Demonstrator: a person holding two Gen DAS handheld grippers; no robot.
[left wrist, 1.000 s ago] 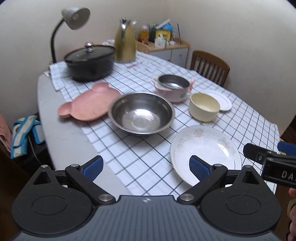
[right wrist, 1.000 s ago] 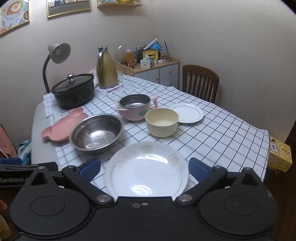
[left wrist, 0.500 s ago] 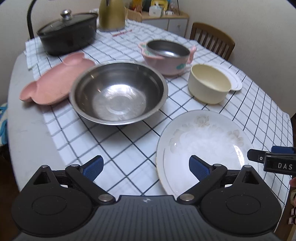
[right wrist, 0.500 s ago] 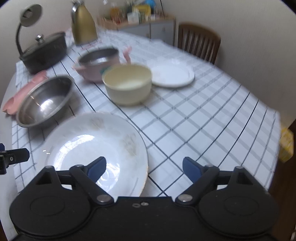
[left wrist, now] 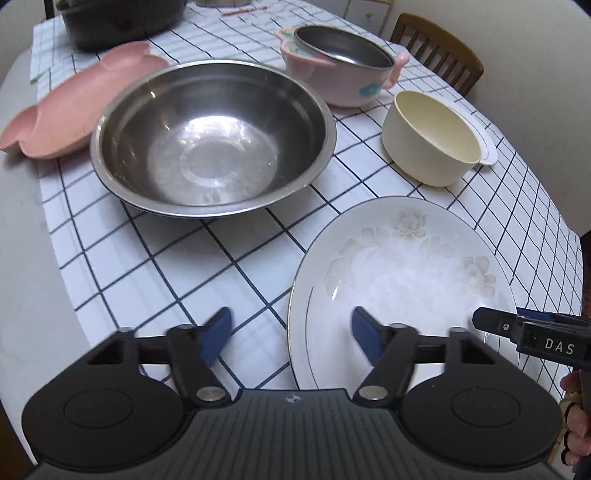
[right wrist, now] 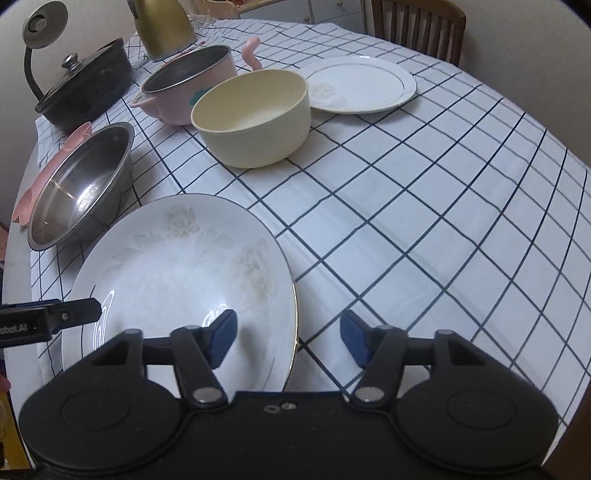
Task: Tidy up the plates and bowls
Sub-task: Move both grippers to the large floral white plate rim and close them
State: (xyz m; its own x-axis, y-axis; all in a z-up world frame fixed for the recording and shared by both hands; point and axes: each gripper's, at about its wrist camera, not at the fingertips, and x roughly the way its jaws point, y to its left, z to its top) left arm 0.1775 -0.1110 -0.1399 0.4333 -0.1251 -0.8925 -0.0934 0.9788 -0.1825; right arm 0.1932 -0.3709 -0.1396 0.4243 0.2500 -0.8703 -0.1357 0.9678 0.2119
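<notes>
A large white floral plate (left wrist: 406,273) (right wrist: 177,273) lies at the near edge of the checked tablecloth. My left gripper (left wrist: 290,334) straddles the plate's left rim and my right gripper (right wrist: 289,338) straddles its right rim. Both sets of jaws are closing with the rim between them, and the blue pads stand clear of it. Behind the plate sit a steel bowl (left wrist: 214,140) (right wrist: 81,188), a cream bowl (left wrist: 428,136) (right wrist: 255,114) and a pink handled bowl with a steel insert (left wrist: 343,70) (right wrist: 192,85). A pink bear-shaped plate (left wrist: 74,107) lies far left, a small white plate (right wrist: 362,85) far right.
A black lidded pot (right wrist: 88,88), a gold kettle (right wrist: 166,26) and a desk lamp (right wrist: 40,18) stand at the back of the table. A wooden chair (right wrist: 417,26) stands behind it. Bare checked cloth (right wrist: 424,221) stretches right of the large plate.
Both grippers have come down and forward toward the large white plate, tilting more steeply. Their jaws have narrowed from wide open and now straddle the plate's opposite rims.
</notes>
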